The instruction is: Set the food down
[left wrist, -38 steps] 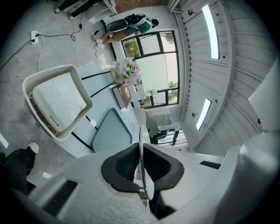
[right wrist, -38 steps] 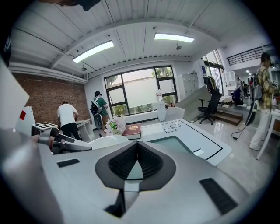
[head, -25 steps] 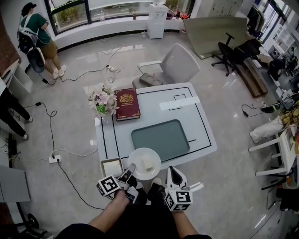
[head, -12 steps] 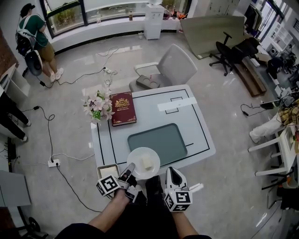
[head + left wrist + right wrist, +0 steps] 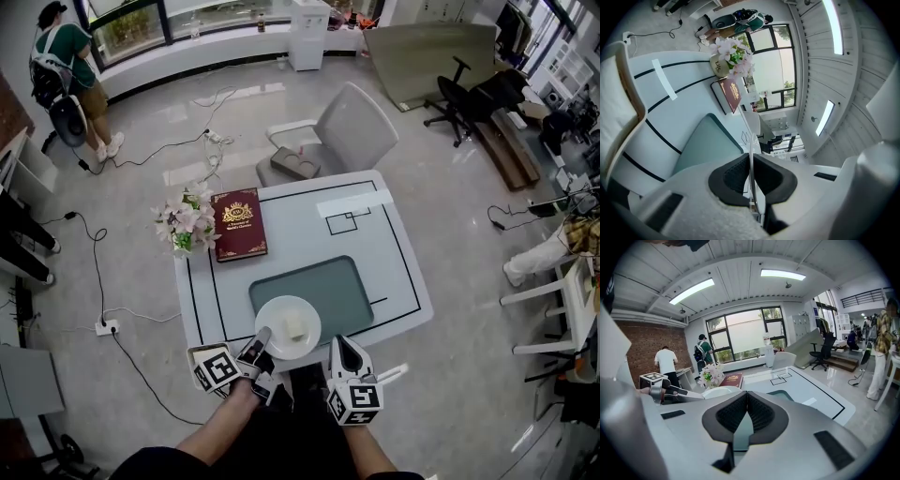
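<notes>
A white plate (image 5: 281,317) carries a pale block of food (image 5: 297,326) and hangs over the front edge of the white table (image 5: 394,253), overlapping the front of the teal mat (image 5: 314,281). My left gripper (image 5: 263,337) is shut on the plate's near rim. In the left gripper view that rim (image 5: 751,164) runs edge-on between the black pads (image 5: 736,176). My right gripper (image 5: 343,345) sits just right of the plate, shut and empty, its pads (image 5: 757,413) meeting. The right gripper view shows the plate (image 5: 719,391) at its left.
A red book (image 5: 237,223) and a vase of flowers (image 5: 183,223) stand at the table's far left. A white strip (image 5: 354,202) lies near the far edge, a chair (image 5: 352,127) behind it. A wood-rimmed white box (image 5: 626,93) is at the front left. Cables cross the floor.
The plate and both grippers hold the same spot in the head view, while the table has slid a little left and nearer beneath them. Both grips look the same.
</notes>
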A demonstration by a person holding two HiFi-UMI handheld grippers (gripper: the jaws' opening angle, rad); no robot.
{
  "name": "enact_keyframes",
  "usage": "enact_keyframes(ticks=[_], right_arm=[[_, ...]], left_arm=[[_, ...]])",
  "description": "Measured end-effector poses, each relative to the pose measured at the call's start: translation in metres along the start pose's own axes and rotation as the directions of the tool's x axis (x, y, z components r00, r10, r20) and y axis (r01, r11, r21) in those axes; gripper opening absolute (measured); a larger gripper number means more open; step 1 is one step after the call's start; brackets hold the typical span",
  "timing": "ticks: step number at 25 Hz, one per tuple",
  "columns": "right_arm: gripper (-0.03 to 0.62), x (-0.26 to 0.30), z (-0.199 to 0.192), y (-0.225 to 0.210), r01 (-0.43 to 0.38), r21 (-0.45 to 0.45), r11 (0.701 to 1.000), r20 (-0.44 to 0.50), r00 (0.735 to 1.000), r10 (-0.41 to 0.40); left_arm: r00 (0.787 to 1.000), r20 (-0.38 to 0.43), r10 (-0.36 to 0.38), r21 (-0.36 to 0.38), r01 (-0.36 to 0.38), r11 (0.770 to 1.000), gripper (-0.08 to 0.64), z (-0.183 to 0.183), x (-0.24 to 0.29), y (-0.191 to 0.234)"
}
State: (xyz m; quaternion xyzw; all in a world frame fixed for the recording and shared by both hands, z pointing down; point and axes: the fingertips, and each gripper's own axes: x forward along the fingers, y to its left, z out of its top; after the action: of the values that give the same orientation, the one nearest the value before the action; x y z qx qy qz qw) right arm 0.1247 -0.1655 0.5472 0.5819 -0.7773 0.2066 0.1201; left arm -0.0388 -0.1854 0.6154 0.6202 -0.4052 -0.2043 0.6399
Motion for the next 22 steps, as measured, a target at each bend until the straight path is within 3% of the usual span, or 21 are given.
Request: enact_keyframes(ticks=[22], right_arm=[[0.009,0.045,-0.023,-0.037,-0.067,0.027,0.997,-0.133,0.989,0.07]], left_arm=[[0.996,-0.005,0.091,0.002,-0.091,0.996,0.019,-0.008,0.089,0.044]])
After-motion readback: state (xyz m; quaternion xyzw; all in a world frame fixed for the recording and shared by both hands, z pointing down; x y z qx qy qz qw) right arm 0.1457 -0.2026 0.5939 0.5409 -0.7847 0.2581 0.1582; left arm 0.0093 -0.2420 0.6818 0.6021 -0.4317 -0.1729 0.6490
